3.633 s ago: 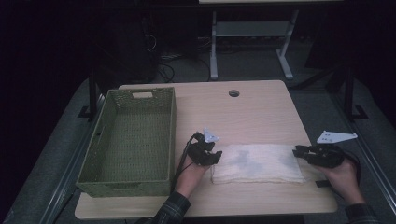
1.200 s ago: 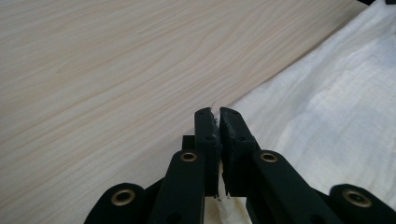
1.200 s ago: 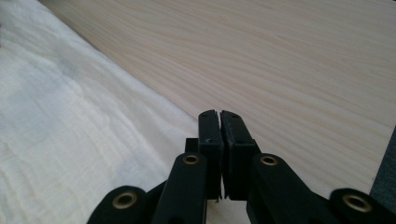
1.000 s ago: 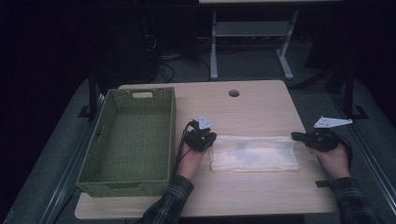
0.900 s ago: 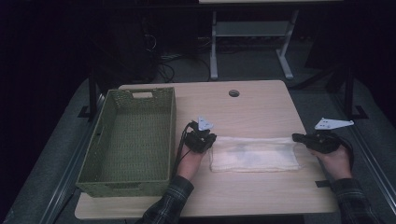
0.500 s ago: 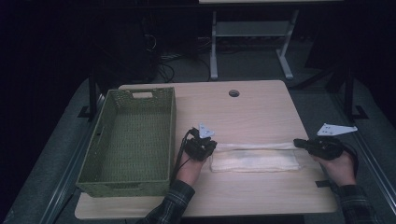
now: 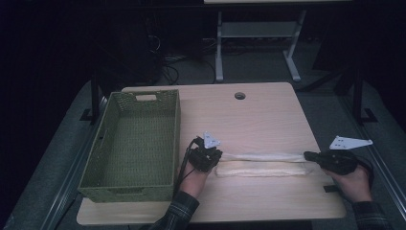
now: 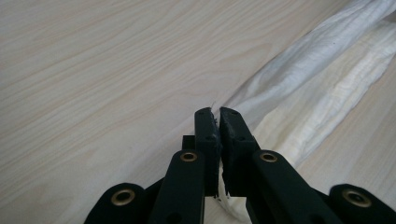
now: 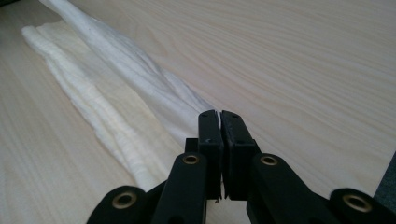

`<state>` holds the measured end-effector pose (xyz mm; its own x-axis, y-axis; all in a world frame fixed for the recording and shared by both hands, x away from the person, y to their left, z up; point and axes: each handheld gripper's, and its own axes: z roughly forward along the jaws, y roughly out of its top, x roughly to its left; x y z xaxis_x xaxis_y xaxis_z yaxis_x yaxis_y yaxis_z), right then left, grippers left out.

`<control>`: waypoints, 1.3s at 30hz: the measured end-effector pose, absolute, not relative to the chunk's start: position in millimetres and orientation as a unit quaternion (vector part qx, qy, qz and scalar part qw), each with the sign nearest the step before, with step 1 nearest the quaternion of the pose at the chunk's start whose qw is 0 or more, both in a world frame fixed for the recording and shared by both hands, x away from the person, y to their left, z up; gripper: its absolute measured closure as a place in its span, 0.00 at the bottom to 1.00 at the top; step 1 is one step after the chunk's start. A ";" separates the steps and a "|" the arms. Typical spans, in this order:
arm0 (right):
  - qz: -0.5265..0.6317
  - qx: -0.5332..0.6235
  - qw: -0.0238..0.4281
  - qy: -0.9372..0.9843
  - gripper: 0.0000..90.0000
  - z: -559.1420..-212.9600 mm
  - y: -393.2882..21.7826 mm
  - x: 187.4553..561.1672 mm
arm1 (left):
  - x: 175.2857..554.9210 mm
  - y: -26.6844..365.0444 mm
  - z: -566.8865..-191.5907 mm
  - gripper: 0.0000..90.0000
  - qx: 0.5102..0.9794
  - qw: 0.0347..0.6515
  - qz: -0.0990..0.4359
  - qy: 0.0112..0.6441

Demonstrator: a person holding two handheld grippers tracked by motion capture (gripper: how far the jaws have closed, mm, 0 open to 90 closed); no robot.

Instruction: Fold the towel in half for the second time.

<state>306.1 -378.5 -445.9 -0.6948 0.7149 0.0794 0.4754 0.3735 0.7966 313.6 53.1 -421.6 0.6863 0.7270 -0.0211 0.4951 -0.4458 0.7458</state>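
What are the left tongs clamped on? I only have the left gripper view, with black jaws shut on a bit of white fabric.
Observer: A long, folded white cloth on the pale wooden table; the left tongs pinch its left end.
Operator: Who holds the other end?
Observer: The right tongs, shut on the cloth's upper layer, which runs taut between both.
Operator: Anything else on the table?
Observer: A green woven rectangular basket stands left of the left tongs, apart from the cloth.
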 end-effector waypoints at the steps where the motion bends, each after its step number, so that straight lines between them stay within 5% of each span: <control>1: 0.423 0.363 0.140 0.818 0.97 -446.2 -378.6 304.4 | 312.5 53.0 -421.7 0.96 0.838 0.377 0.152 0.364; 23: 0.396 0.366 0.093 0.837 0.95 -461.1 -380.9 283.3 | 294.7 48.5 -441.1 0.95 0.872 0.323 0.113 0.350; 32: 0.435 0.356 0.105 0.820 0.88 -446.0 -384.2 278.6 | 292.4 53.0 -424.3 0.85 0.853 0.370 0.105 0.353; 39: 0.414 0.361 0.097 0.830 0.97 -453.0 -380.3 279.7 | 292.5 44.1 -434.6 0.89 0.867 0.352 0.085 0.344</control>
